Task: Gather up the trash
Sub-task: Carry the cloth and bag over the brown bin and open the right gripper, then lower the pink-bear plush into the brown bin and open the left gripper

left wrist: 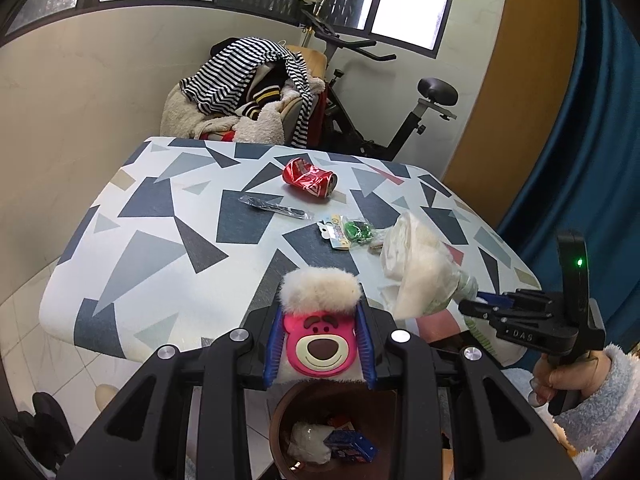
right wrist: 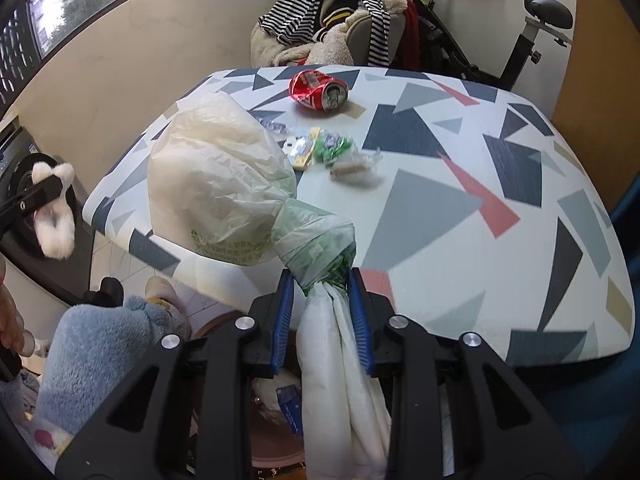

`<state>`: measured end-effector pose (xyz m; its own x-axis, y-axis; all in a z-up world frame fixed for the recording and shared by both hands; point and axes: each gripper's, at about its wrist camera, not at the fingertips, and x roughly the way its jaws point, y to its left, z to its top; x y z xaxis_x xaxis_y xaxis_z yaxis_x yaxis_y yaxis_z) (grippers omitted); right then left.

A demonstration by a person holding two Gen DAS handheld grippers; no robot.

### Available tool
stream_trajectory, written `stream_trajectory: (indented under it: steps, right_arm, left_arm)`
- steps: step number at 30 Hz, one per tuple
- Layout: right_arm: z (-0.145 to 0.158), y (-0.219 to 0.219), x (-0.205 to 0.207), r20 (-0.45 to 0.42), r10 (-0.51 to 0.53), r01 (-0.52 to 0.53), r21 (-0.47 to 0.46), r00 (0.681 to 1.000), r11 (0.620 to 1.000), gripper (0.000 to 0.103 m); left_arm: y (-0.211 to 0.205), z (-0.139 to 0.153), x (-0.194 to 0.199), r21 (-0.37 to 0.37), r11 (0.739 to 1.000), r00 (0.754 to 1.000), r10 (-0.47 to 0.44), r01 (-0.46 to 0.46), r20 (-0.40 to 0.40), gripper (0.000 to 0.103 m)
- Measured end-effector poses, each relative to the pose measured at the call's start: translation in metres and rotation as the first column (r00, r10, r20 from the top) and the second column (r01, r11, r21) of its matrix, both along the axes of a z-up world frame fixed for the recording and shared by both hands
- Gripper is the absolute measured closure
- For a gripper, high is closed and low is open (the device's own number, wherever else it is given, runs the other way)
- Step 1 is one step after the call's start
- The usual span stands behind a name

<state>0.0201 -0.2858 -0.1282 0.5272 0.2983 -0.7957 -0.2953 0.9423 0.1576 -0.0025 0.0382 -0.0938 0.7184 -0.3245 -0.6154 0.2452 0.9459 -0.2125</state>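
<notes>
A: What does the left gripper (left wrist: 320,344) have?

B: Its blue fingers (left wrist: 273,350) are clamped on a fluffy white plush toy with a pink bear face (left wrist: 320,334), held above the round brown bin (left wrist: 280,420), which sits on the floor at the near edge of the table (left wrist: 168,216) with its geometric grey, navy and white cloth.

A: And the right gripper (right wrist: 322,312)?

B: Closed tight on the knotted neck of a translucent cream plastic bag with green print (right wrist: 216,188). The bag's full end hangs over the table's near-left corner.

A: What lies on the table?

B: A crushed red drinks can (left wrist: 310,178) near the far edge, a long clear-wrapped dark utensil (left wrist: 276,208) just in front of it, and a small green-and-yellow snack packet (left wrist: 346,232) beside the bag.
</notes>
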Motion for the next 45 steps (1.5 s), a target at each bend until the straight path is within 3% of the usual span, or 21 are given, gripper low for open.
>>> stream_trajectory:
  steps: [12, 18, 25, 39, 42, 45]
  right_arm:
    - [-0.030, 0.025, -0.039, -0.085, 0.101, -0.101, 0.000, 0.991, 0.995, 0.073]
    - [-0.068, 0.044, -0.052, -0.211, 0.158, -0.162, 0.000, 0.965, 0.987, 0.073]
    - [-0.100, 0.057, -0.042, -0.324, 0.145, -0.150, 0.010, 0.935, 0.989, 0.073]
    - [-0.126, 0.064, -0.028, -0.345, 0.044, -0.046, 0.004, 0.938, 0.999, 0.069]
    - [-0.123, 0.062, -0.026, -0.335, 0.038, -0.041, -0.001, 0.942, 0.999, 0.058]
    - [-0.109, 0.055, -0.027, -0.301, 0.028, -0.025, 0.012, 0.953, 1.000, 0.053]
  left_arm:
    - [0.001, -0.004, -0.030, 0.000, 1.000, 1.000, 0.000, 0.000, 0.012, 0.072]
    - [0.006, -0.010, -0.045, -0.024, 1.000, 1.000, 0.020, -0.019, 0.009, 0.072]
    - [0.000, -0.018, -0.047, -0.020, 1.000, 1.000, -0.006, 0.006, -0.012, 0.072]
    - [-0.001, -0.024, -0.043, -0.029, 0.999, 0.999, -0.028, 0.027, -0.022, 0.072]
    - [-0.002, -0.024, -0.044, -0.030, 0.999, 0.999, -0.030, 0.030, -0.019, 0.072]
    - [-0.003, -0.025, -0.045, -0.031, 0.999, 0.999, -0.035, 0.034, -0.014, 0.072]
